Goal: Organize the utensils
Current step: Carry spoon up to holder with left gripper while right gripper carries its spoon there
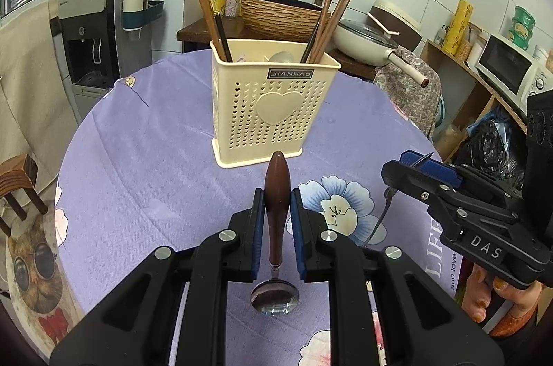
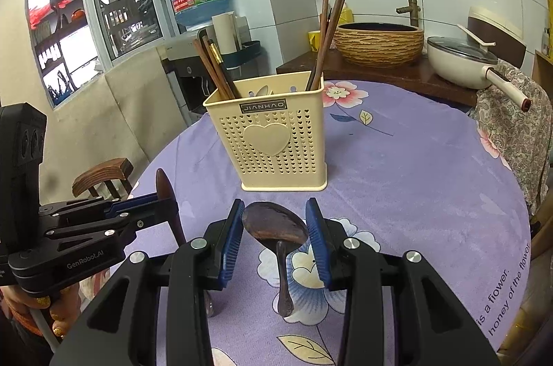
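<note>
A cream perforated utensil holder with a heart on its front stands mid-table; it holds brown chopsticks and a metal spoon. It also shows in the right wrist view. My left gripper is shut on a spoon with a brown wooden handle and a metal bowl, just in front of the holder. This spoon shows in the right wrist view. My right gripper is open around the bowl of a dark spoon lying on the cloth.
The round table has a purple flowered cloth. A wooden stool stands at the left. Behind are a water dispenser, a woven basin, a white pan and a microwave.
</note>
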